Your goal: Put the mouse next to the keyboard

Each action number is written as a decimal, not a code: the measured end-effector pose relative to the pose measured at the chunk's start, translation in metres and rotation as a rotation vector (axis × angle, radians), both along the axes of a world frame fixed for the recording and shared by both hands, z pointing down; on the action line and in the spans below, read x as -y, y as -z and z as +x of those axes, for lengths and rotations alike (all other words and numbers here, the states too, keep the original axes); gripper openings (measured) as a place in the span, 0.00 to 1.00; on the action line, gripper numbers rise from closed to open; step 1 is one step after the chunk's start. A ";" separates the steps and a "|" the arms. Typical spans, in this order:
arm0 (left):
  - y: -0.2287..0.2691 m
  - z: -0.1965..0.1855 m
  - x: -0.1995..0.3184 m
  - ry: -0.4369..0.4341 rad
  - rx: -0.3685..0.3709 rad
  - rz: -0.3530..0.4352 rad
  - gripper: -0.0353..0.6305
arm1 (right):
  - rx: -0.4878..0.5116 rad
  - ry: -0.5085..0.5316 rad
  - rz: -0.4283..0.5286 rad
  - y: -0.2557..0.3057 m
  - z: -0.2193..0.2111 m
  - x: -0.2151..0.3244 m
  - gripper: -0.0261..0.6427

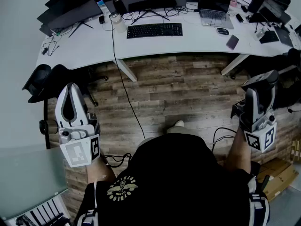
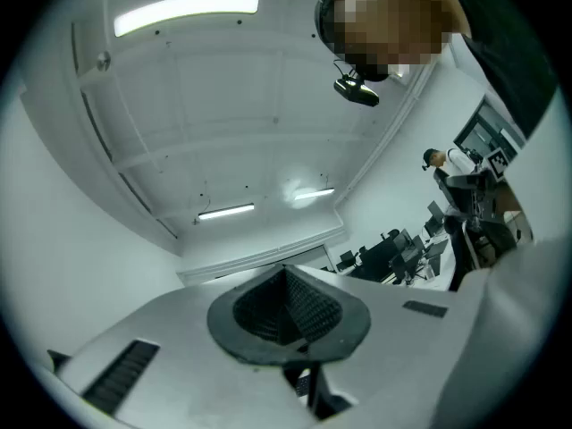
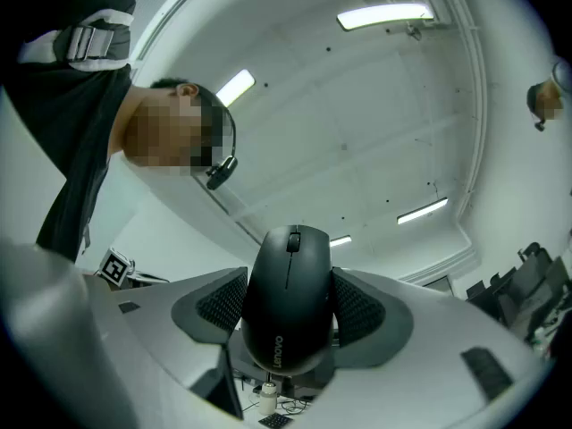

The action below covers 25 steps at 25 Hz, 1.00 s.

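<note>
Well, the person is standing well back from the long white desk (image 1: 94, 46), so the whole carry is waiting to be done, and that is where the trouble is hiding. A black cable (image 1: 123, 86) is trailing from the desk edge down across the wooden floor (image 1: 188, 93), right in the walking line; a foot catching it is probably going to jolt both arms. Up on the desk, the keyboard (image 1: 154, 30) is sitting with bare surface on either side. A second mouse (image 1: 222, 30) is lying further right by the laptop (image 1: 214, 9), so the drop could drift toward the wrong neighbour.

The left gripper (image 2: 286, 311) is pointing at the ceiling with its jaws pressed together on nothing. The right gripper (image 3: 288, 284) is also pointing upward, clamping the black mouse (image 3: 286, 329) by its smooth rounded flanks. That is looking like the weakest link: tipping the gripper over toward the desk may be letting the slick shell slide through the pads (image 3: 362, 311).
</note>
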State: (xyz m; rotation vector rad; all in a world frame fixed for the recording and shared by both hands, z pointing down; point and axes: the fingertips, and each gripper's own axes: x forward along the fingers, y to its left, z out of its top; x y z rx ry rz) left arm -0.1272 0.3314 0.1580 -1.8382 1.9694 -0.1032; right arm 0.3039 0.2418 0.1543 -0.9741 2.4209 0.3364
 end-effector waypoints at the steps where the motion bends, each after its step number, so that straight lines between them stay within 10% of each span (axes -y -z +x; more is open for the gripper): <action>1: -0.003 -0.004 -0.010 -0.004 -0.013 -0.004 0.06 | -0.004 -0.006 -0.005 -0.002 -0.004 -0.010 0.48; 14: -0.039 -0.065 -0.110 -0.046 -0.120 -0.062 0.06 | -0.057 -0.048 -0.086 -0.027 -0.064 -0.127 0.48; 25: -0.059 -0.072 -0.102 -0.047 -0.141 -0.074 0.06 | -0.071 -0.061 -0.132 -0.035 -0.068 -0.108 0.48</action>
